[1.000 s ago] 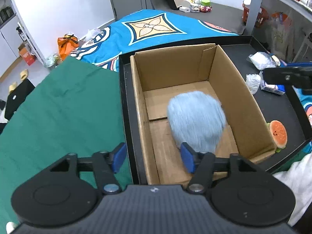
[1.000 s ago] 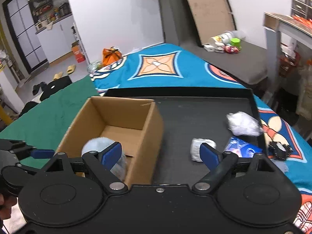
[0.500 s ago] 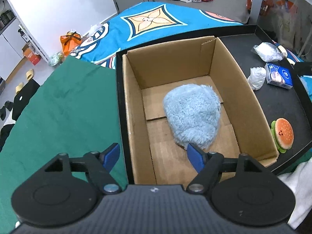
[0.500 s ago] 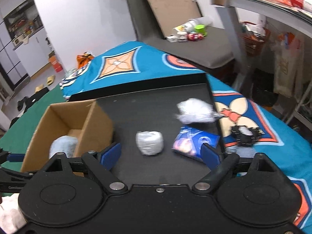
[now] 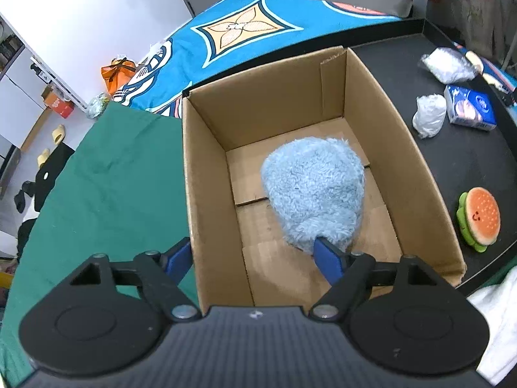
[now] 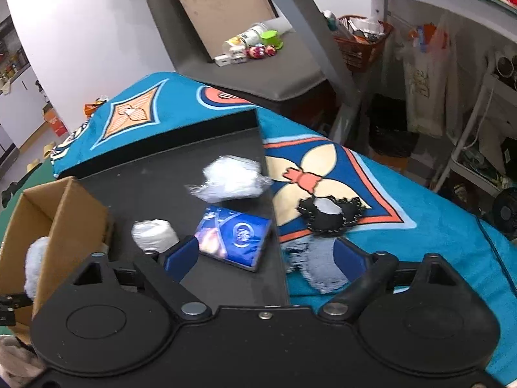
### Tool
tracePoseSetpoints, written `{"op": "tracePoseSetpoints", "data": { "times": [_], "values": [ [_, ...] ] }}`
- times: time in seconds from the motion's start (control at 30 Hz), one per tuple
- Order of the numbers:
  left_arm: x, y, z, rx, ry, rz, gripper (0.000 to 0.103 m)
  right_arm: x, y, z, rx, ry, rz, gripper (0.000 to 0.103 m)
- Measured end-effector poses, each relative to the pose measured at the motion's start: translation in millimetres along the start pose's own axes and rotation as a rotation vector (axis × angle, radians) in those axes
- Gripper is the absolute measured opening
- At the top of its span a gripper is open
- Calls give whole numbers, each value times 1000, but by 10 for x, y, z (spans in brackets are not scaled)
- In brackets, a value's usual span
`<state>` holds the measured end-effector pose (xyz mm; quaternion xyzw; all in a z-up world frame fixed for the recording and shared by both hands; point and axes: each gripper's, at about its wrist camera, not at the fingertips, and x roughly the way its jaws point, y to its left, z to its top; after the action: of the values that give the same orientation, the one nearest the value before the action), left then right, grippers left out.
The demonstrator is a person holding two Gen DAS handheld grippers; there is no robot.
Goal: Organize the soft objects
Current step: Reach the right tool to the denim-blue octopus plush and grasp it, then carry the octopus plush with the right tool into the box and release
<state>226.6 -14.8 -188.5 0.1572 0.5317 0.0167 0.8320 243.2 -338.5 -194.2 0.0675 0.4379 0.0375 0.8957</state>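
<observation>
A fluffy light-blue plush (image 5: 315, 190) lies inside an open cardboard box (image 5: 206, 161) on a black tray (image 5: 468, 168). My left gripper (image 5: 253, 257) is open and empty above the box's near end. A burger plush (image 5: 480, 218) lies right of the box. A blue tissue pack (image 6: 234, 237), a white wrapped roll (image 6: 155, 234) and a clear plastic bag (image 6: 231, 179) lie on the tray. A black and white pouch (image 6: 328, 215) and a frayed denim piece (image 6: 320, 263) lie on the patterned blanket. My right gripper (image 6: 269, 255) is open and empty, over the tray's right edge.
A green cloth (image 5: 106, 187) covers the table left of the box. The blue patterned blanket (image 6: 404, 226) lies under and right of the tray. A white cloth (image 5: 497, 317) sits at the near right. Shelving and a metal frame (image 6: 323, 38) stand behind.
My right gripper has swung right, from facing the box to facing the tissue pack and the pouch. My left gripper has drawn back from the blue plush, which stays in the box.
</observation>
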Motion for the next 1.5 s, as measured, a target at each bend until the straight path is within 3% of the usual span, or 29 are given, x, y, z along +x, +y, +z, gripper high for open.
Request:
{"op": "tracePoseSetpoints", "data": {
  "times": [0.53, 0.77, 0.83, 0.93, 1.5],
  "values": [
    [71, -118, 107, 44, 27, 52, 89, 329, -462, -71, 122, 51, -36, 53],
    [88, -135, 110, 54, 30, 59, 91, 465, -558, -94, 146, 92, -59, 50],
    [83, -139, 108, 59, 26, 62, 91, 526, -527, -130, 117, 128, -55, 38],
    [80, -132, 106, 51, 27, 58, 91, 579, -515, -154, 100, 169, -42, 30],
    [-27, 87, 3, -25, -30, 29, 91, 68, -251, 40, 42, 46, -50, 28]
  ]
}}
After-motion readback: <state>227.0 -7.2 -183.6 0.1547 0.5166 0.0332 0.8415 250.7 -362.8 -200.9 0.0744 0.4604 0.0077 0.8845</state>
